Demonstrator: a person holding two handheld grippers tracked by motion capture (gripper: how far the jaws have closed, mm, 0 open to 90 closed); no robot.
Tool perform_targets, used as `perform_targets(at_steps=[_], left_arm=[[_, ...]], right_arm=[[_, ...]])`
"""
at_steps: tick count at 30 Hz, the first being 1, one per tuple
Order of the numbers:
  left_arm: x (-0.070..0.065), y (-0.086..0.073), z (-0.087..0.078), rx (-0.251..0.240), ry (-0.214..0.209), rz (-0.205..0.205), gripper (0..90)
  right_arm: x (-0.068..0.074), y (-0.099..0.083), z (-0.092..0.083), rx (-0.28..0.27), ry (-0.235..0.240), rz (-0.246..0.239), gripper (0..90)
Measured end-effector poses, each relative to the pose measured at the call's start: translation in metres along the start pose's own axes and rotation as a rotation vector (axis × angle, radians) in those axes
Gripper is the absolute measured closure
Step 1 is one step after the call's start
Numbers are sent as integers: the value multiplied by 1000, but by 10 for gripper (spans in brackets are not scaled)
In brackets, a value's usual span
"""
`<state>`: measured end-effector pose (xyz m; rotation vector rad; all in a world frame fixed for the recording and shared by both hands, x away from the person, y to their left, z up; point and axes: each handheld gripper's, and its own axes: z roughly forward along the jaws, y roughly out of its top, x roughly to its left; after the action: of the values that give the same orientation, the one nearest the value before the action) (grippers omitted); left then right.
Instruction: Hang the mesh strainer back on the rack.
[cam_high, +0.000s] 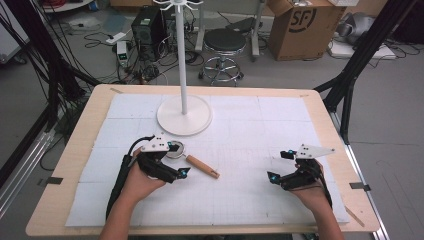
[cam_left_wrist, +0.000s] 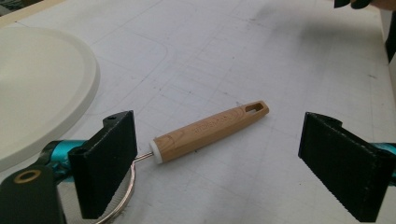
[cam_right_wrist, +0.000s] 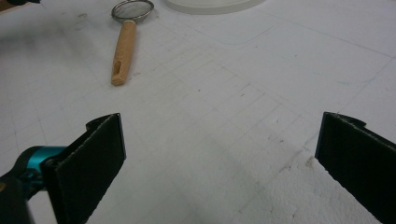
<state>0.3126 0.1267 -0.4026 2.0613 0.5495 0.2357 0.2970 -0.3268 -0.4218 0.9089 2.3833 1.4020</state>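
Strainer (cam_high: 192, 158) flat, handle toward lower right

Both forearms reach in from the near edge. The left tongs (cam_high: 181, 161) gape wide. The right tongs (cam_high: 278, 165) gape too, gripping nothing.

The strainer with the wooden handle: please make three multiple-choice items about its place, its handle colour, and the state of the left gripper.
1. Where does the strainer lie?
A. on the white mat, near the stand's round base
B. on the stool
C. on the floor

2. What colour is its handle?
A. blue
B. light wood
C. black

3. How do the jaws of the left gripper stand?
A. shut on the handle
B. shut on nothing
C. open, apart from the handle

Key: 1 A, it lies flat by the base; 2 B, tan wood grain shows; 3 C, both stand clear of it.
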Motion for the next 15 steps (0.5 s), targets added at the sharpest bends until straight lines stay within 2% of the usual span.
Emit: perform_targets(at_steps=[4,5,6,9,11,15], left_arm=[[2,7,1,27,11,26,122],[3,8,2,32,10,21,117],[3,10,3,51,11,28,112],[3,16,7,101,18,68,106],[3,19,10,108,12,83,104],[5,24,20,191,17,116,91]], right_arm=[[0,1,1,0,0,-1,5],[1,1,1,3,3,2,5],[1,1,1,3,2,1,5],[1,2,2,8,4,-1,5],[1,2,2,8,3,0,5],[0,1,2,3,3,-1,5]])
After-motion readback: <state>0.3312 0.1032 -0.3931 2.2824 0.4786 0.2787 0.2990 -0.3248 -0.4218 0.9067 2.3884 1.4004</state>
